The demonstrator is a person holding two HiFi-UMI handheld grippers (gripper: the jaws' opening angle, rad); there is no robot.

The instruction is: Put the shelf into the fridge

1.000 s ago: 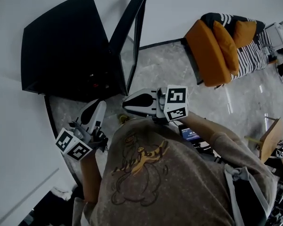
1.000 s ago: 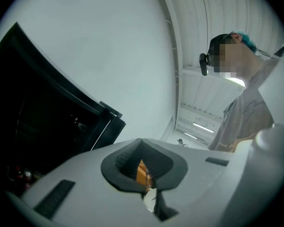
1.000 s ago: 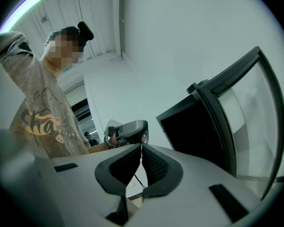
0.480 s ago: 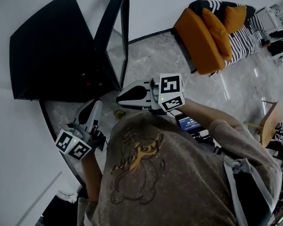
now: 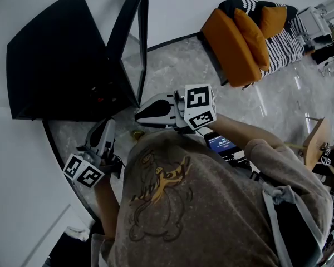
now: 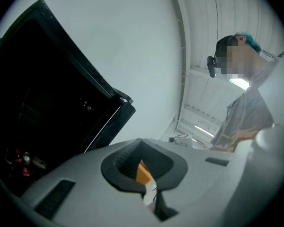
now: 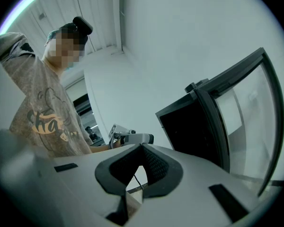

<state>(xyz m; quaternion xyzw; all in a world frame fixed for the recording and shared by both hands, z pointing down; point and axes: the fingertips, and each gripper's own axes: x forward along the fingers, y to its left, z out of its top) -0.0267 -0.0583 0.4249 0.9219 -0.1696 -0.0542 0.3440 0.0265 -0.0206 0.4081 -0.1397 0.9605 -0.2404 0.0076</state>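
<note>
Standing on the grey marbled floor (image 5: 178, 74) against a white wall: one fridge (image 5: 55, 60), a black cabinet with flat, matte sides and sharp corners. Its door (image 5: 132, 43), a clear glass pane in a narrow black frame, is swung wide open at the cabinet's right-hand edge in the head view. The interior is very dark, and only a few small red items (image 5: 98, 99) show low down inside; no shelf can be told apart from the gloom in any view. The left gripper (image 5: 107, 125) is held low in front of the person's grey printed shirt (image 5: 172, 204), pointing toward the open cabinet and apart from it. Its jaws are closed tip to tip with nothing between the pads. The right gripper (image 5: 138, 114) is held level just beside the door's lower corner, not touching it, with its marker cube facing up. Its jaws are likewise pressed together and empty. An orange-cushioned seat (image 5: 236, 43) with a striped throw stands well apart on the far side of the floor.
</note>
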